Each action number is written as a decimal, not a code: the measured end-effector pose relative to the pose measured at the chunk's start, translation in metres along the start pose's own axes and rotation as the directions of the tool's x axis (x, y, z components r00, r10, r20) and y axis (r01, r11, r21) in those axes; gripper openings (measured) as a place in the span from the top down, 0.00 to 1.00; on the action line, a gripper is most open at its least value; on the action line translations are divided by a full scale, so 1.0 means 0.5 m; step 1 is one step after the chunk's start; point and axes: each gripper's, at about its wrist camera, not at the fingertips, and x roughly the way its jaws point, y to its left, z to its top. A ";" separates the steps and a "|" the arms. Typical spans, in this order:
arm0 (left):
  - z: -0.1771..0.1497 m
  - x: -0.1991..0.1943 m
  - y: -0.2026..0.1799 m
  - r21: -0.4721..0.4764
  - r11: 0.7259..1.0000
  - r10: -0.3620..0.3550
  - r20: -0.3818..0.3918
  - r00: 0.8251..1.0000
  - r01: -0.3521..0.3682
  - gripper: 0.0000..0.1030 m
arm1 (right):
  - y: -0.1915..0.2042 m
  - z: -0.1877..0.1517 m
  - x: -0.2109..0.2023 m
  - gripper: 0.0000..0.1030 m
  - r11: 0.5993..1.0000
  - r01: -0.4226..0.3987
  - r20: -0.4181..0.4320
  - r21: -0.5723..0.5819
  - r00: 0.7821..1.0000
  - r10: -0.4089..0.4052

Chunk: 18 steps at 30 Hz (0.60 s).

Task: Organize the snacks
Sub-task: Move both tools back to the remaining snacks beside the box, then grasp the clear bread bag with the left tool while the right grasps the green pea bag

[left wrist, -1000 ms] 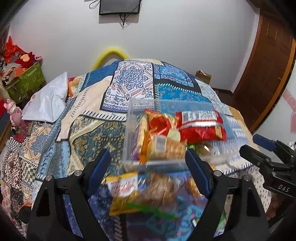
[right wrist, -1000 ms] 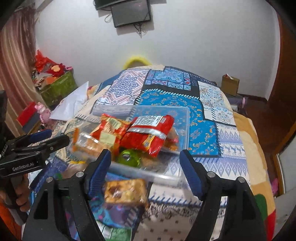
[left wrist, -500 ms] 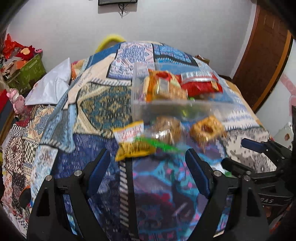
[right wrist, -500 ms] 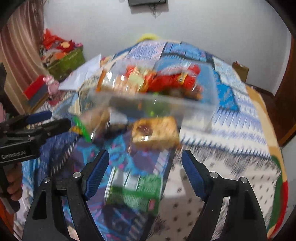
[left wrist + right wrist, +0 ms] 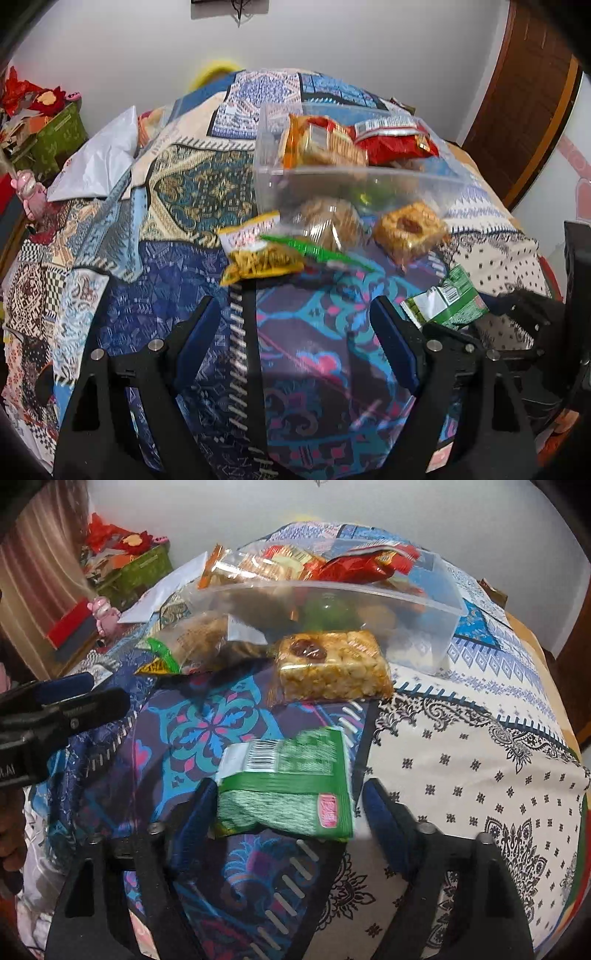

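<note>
Right gripper (image 5: 288,805) jaws are closing around the green snack packet (image 5: 286,786).

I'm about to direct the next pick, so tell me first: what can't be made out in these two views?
- Green packet, right wrist view: motion blur smears its print; whether the closing right gripper already touches it is unclear.
- Clear bin, both views: the bottom layer is hazy behind its wall and under the red bag.
- Right gripper, left wrist view: fingertips hidden behind the packet.
</note>
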 end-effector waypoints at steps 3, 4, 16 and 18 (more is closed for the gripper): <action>0.021 0.000 -0.003 0.007 1.000 -0.007 0.016 1.000 0.007 0.19 | -0.010 0.006 -0.004 0.55 1.000 -0.012 0.014 0.010 1.000 0.011; 0.028 0.002 -0.005 0.009 1.000 -0.006 0.019 1.000 0.006 0.19 | -0.015 0.006 -0.006 0.59 1.000 -0.017 0.020 0.018 1.000 0.017; 0.119 0.102 -0.031 0.040 0.999 -0.012 -0.014 1.000 0.013 0.19 | -0.084 0.035 -0.057 0.82 0.996 -0.033 0.117 0.084 0.993 0.023; 0.124 0.133 -0.029 0.036 0.999 -0.008 -0.041 0.999 0.009 0.19 | -0.093 0.038 -0.059 0.82 0.995 -0.033 0.126 0.091 0.992 0.021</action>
